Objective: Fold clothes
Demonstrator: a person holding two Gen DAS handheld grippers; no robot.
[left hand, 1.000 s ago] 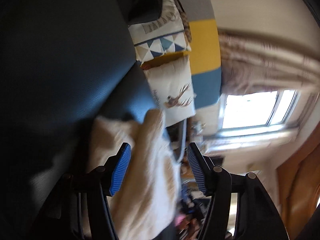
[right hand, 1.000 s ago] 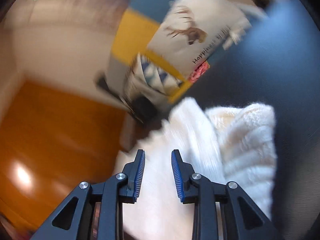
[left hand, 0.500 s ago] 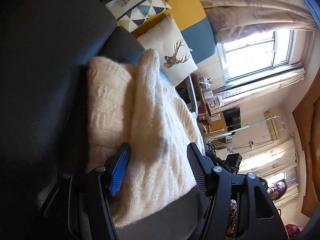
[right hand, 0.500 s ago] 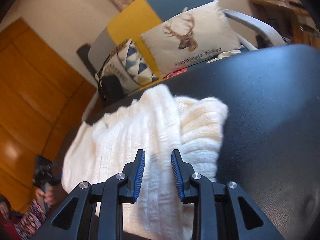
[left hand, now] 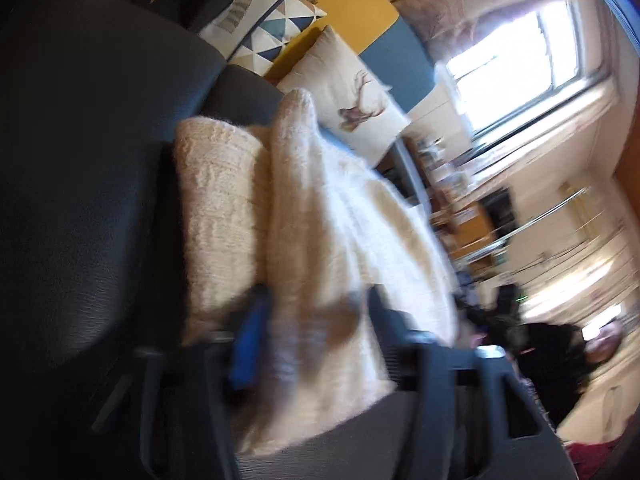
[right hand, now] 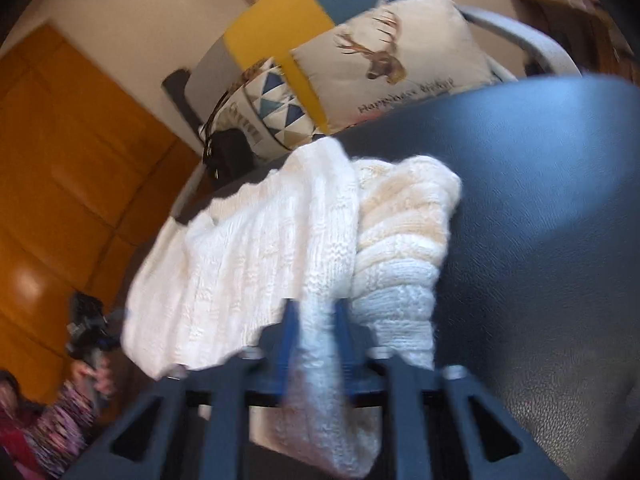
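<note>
On the dark seat [right hand: 540, 208] in front of me lies the cream sweater [right hand: 256, 256], partly folded. My right gripper [right hand: 314, 320] has just clamped a fold of it; my left gripper [left hand: 312, 332], blurred, has just closed on its near edge. Cushions [right hand: 400, 48] sit behind.

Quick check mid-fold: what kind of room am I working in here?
Most likely a home living room. A sofa with yellow, blue and grey panels holds a deer cushion, there is a curtained window, and the sweater lies on a dark padded surface.
</note>
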